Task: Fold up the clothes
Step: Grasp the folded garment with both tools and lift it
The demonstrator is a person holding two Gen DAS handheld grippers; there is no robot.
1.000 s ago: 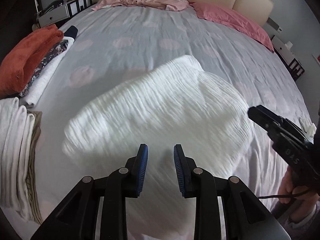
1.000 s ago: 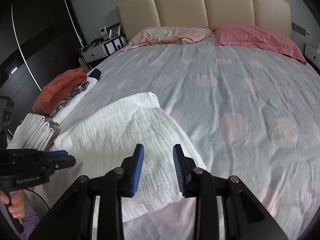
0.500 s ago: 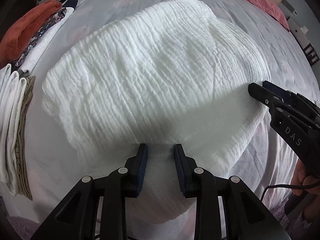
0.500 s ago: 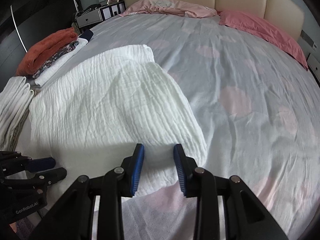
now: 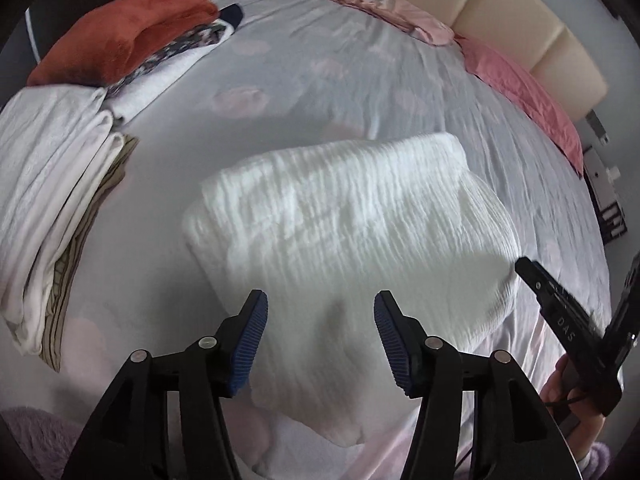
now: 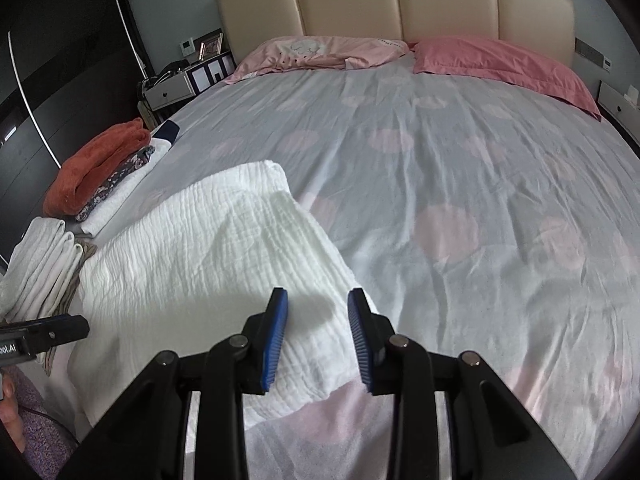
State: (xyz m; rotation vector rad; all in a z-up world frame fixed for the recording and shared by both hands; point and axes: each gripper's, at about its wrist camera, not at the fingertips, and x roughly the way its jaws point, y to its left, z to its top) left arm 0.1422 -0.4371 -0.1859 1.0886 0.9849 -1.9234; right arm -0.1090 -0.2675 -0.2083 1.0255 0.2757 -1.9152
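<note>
Jaws of left gripper (image 5: 319, 330) now spread wide, wider than half a second ago; right gripper (image 6: 318, 328) jaws part open as before, both holding nothing.
White cloth (image 5: 348, 236) lies folded on the bed (image 6: 460, 184) under both grippers, left one pulled back higher; folded stacks (image 5: 60, 208) and orange towel (image 5: 120, 44) sit beside it, unchanged.

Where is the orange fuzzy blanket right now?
In the right wrist view, the orange blanket sits folded at the bed's left edge, atop a patterned cloth, just beyond the stack of white folded clothes.
</note>
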